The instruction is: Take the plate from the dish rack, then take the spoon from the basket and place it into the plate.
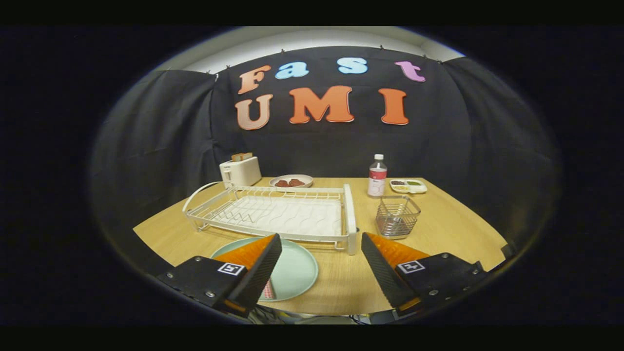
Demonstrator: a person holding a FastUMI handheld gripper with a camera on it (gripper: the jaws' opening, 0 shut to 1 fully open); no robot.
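A pale green plate [295,268] lies flat on the wooden table just in front of the white dish rack [349,214], whose rack bed holds no dishes. My gripper [321,238] is open, raised over the table's near edge. Its left finger [258,268] covers the plate's left part, and its right finger [385,268] is over bare table. A small pink striped piece [269,291] peeks out on the plate beside the left finger; I cannot tell whether it is the spoon. The wire basket [397,217] stands right of the rack, beyond the right finger.
At the back of the table stand a white toaster [240,170], a bowl with red food [291,181], a clear bottle [377,175] and a small divided dish [408,185]. Bare wood [453,229] lies right of the basket.
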